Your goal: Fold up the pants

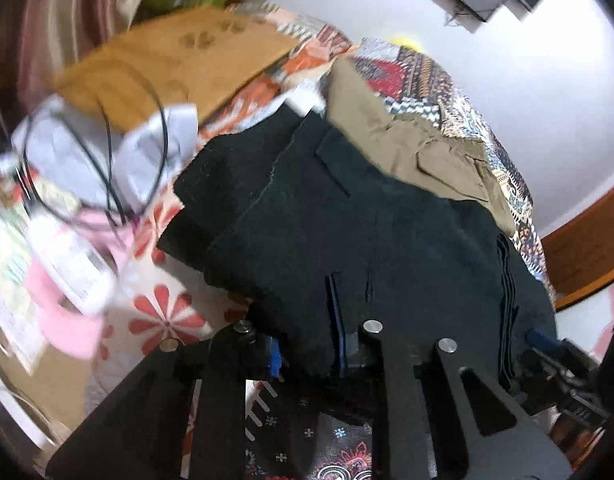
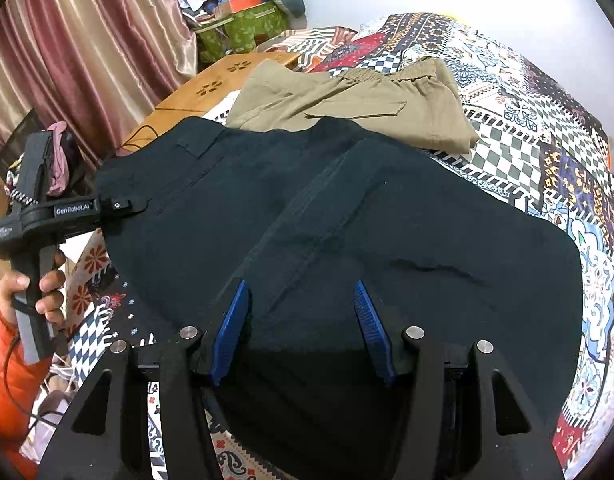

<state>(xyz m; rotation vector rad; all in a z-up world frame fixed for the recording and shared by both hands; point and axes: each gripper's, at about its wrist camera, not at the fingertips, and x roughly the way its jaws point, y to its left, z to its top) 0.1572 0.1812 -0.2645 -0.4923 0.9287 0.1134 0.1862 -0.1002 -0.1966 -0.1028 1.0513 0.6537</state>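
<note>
Dark navy pants (image 2: 387,220) lie spread on the patterned bed, with their near part rising between my right gripper's (image 2: 299,286) blue pads (image 2: 231,320). The pads stand half apart and press on a thick bunch of that cloth. In the left wrist view the same pants (image 1: 347,220) drape over my left gripper (image 1: 307,312), whose fingers are nearly together and pinch the cloth's edge; their tips are hidden under it. From the right wrist view the left gripper (image 2: 123,204) sits at the pants' left edge, held by a hand (image 2: 31,284).
Folded tan pants (image 2: 347,104) lie on the quilt (image 2: 527,120) just behind the dark pair. A low wooden table (image 2: 211,84) with a cable stands at the left, with papers (image 1: 107,148) and pink cloth beside it. Curtains (image 2: 87,40) and a green box (image 2: 247,28) are behind.
</note>
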